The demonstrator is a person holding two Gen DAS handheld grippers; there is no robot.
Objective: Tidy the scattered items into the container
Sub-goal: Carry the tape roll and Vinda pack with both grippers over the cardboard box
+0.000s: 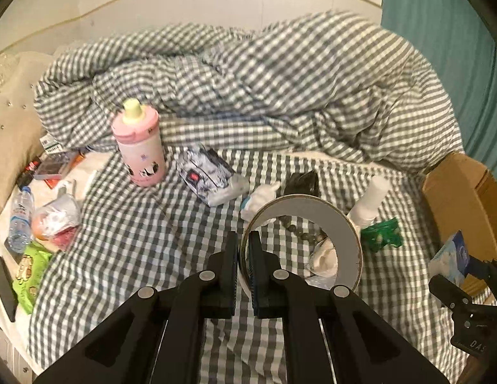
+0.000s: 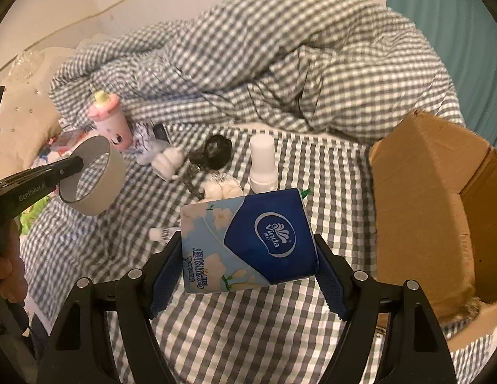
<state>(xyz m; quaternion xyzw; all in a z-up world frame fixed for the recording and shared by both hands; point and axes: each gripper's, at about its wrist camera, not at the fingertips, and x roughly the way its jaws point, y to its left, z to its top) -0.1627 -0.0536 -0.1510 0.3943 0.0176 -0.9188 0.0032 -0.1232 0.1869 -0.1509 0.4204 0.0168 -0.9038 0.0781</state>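
My left gripper (image 1: pixel 243 246) is shut on the wall of a grey tape roll (image 1: pixel 344 236), held up above the checked bed sheet (image 1: pixel 136 240). The right wrist view shows the same tape roll (image 2: pixel 98 176) in the left gripper (image 2: pixel 77 163) at the left. My right gripper (image 2: pixel 247 238) is shut on a blue tissue pack (image 2: pixel 258 240), lifted off the bed. An open cardboard box (image 2: pixel 424 192) stands at the right, close to the pack. The box (image 1: pixel 456 192) also shows at the right edge of the left wrist view.
On the sheet lie a pink bottle (image 1: pixel 139 147), a patterned pack (image 1: pixel 207 172), a white bottle (image 2: pixel 263 163), a black bundle (image 2: pixel 216 150) and a green item (image 1: pixel 381 235). A water bottle (image 1: pixel 21 217) and green packet (image 1: pixel 29 272) lie far left. A heaped duvet (image 1: pixel 248 80) fills the back.
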